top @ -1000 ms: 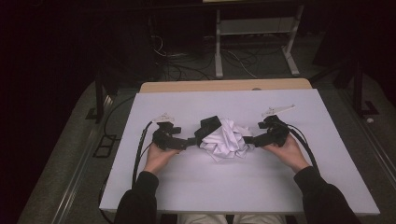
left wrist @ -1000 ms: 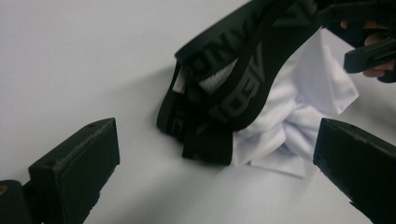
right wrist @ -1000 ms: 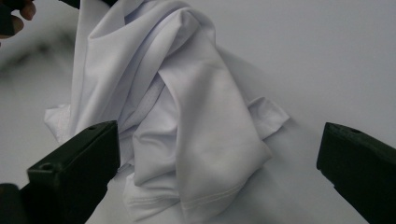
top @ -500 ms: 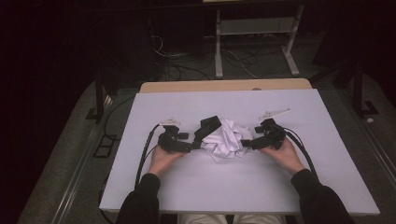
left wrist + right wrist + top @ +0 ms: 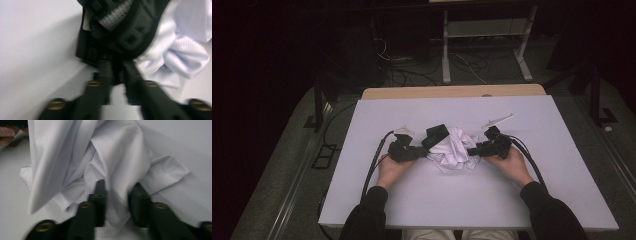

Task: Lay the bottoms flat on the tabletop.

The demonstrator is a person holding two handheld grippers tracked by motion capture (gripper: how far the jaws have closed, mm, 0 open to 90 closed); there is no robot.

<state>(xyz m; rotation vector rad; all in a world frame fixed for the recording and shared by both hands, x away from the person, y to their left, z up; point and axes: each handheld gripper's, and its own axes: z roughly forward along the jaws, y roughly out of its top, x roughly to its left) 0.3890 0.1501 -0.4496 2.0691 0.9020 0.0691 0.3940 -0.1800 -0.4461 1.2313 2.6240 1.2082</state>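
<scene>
A crumpled white garment point(image 5: 456, 149) with a black part point(image 5: 435, 136) at its far left is seen lying near the middle of the white counter point(image 5: 552, 190). The left gripper point(image 5: 421, 151) is held at the garment's left edge; its fingers point(image 5: 106, 71) have just been closing and are clamped on the black fabric. The right gripper point(image 5: 472, 151) is set against the garment's right side, its fingers point(image 5: 100, 192) having just been closing, and a fold of white cloth is pinched between them.
</scene>
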